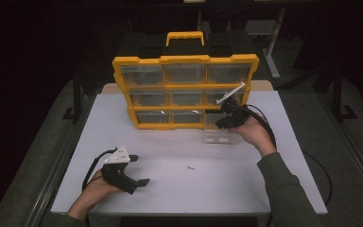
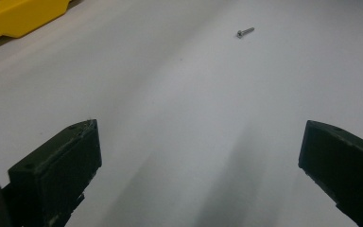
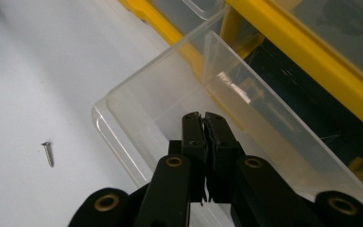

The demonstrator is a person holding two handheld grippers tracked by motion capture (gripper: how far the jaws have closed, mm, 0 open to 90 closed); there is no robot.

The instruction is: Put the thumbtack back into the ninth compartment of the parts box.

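At the far right of the table (image 1: pixel 123 118), a clear plastic drawer (image 1: pixel 221 135) has been pulled out of the yellow organiser (image 1: pixel 185 90) and rests just in front of the empty bottom-right slot. The right gripper (image 1: pixel 228 115) is held above the drawer's far end with its jaws pressed together; in the right gripper view the tips (image 3: pixel 203 118) are seen poised over the drawer's open inside (image 3: pixel 179 109), and nothing can be made out between them. Such a position would suit dropping something in or picking something out. A small screw (image 1: pixel 190 167) lies alone on the bare table, near the middle and well apart from the drawer; it is also seen in the right gripper view (image 3: pixel 47 153). The left gripper (image 1: pixel 139 172) is rested at the near left with its jaws spread wide and empty, pointed toward the screw (image 2: pixel 245 32). Open table is left between that gripper and the screw, so an approach there looks unobstructed. Around the drawer room is tighter: the organiser's yellow frame stands just behind it.
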